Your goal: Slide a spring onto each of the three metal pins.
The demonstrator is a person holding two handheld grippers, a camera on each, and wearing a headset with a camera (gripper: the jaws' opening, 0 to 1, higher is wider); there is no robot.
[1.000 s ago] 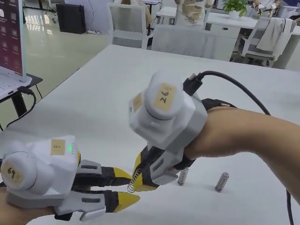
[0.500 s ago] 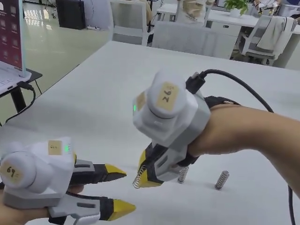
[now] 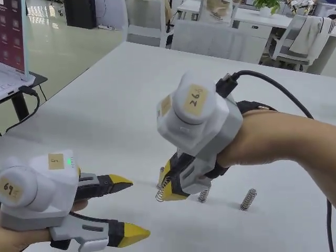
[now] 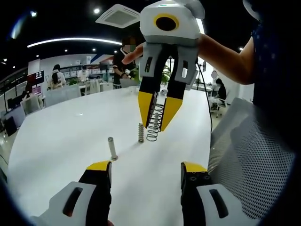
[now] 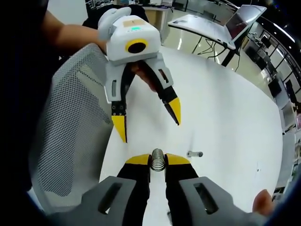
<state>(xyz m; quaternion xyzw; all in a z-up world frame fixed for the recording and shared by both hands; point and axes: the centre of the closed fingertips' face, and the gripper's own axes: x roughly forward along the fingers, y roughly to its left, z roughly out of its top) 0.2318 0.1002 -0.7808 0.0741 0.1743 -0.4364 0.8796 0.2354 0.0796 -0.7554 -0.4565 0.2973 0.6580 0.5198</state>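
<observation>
White table is spread under both grippers, with office chairs ranged behind it

Progress is judged as early. In the left gripper view a bare pin is seen upright on the table. Just beyond it stands a second pin, whose ribbed look suggests a spring already seated, though it is too small for that to be settled. One spring is carried in the air, near the second pin but apart from it and not yet lowered onto anything. Further right, in the head view, a loose spring and a last spring are seen tilted on the table; whether pins stand inside them cannot be told. At best one pin is taken as dressed, so the carried spring and at least one more are judged left to place

At the left, the left gripper is held low near the table's near edge, roughly level and aimed rightwards, with its jaws wide apart and nothing between them. At the centre, the right gripper is tipped steeply downward from a bent wrist, and its jaws are closed across the coils of the carried spring, whose lower end is hung just above the table
</observation>
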